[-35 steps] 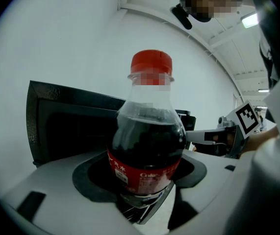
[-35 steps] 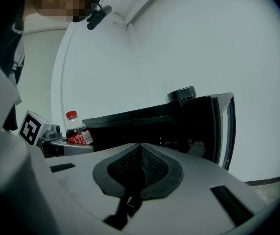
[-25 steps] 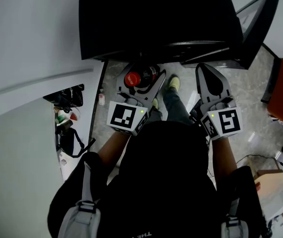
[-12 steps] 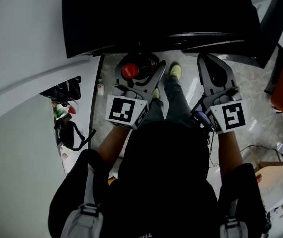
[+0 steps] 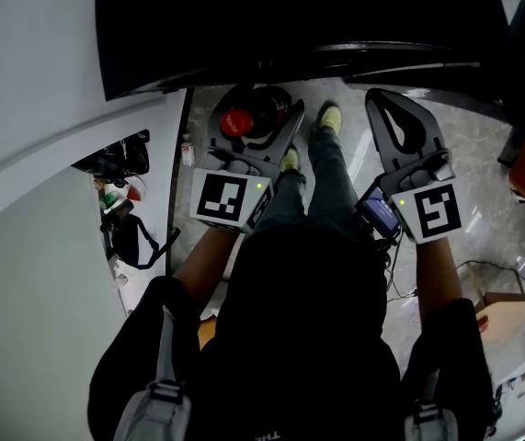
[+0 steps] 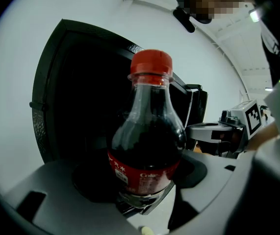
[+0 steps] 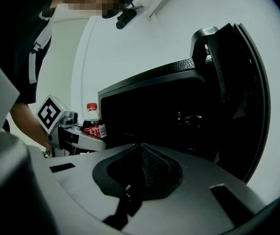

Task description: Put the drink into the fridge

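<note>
My left hand-held gripper (image 5: 260, 129) is clamped on the bottle (image 6: 147, 146) at its label. The bottle stands upright, near the open fridge (image 5: 290, 26). It looks full, so probably heavy, and the smooth plastic may slip. My right hand-held gripper (image 7: 140, 153) is closed and empty.

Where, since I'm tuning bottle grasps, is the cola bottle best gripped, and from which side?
Grip the cola bottle around its labelled body, coming in level from the side, as the left claw holds it. It stands upright, and the wall there looks widest and straightest. Above, the shoulder tapers to a narrow neck and a red cap that offer little to grip.
</note>
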{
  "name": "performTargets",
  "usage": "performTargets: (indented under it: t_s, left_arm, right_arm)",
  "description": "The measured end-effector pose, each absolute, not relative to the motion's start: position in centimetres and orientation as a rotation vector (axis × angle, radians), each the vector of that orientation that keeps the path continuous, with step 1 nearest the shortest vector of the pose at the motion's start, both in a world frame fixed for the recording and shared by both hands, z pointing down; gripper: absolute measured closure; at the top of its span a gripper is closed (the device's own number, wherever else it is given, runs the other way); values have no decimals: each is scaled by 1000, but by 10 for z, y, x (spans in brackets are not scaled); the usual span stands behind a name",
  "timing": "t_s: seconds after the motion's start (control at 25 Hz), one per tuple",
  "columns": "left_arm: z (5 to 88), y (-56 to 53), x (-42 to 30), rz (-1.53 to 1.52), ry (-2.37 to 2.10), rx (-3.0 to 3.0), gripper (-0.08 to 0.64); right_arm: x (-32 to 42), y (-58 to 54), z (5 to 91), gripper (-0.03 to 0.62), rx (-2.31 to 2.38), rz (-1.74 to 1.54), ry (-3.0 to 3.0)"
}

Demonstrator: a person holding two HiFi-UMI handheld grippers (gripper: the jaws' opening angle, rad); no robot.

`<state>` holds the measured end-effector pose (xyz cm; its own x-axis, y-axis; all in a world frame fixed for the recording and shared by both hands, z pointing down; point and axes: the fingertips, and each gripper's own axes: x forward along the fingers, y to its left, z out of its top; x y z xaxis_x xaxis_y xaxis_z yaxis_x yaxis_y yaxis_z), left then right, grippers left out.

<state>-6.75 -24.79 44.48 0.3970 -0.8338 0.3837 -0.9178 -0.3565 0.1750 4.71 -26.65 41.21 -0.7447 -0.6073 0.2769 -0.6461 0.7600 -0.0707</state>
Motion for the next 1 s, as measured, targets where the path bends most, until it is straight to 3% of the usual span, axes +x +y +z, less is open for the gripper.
performTargets:
  t_s: [1.0]
  left_arm:
    - [519, -295, -74, 388, -1542, 2291, 247]
  right_arm:
    - [44, -287, 468, 581, 1115, 335, -2712]
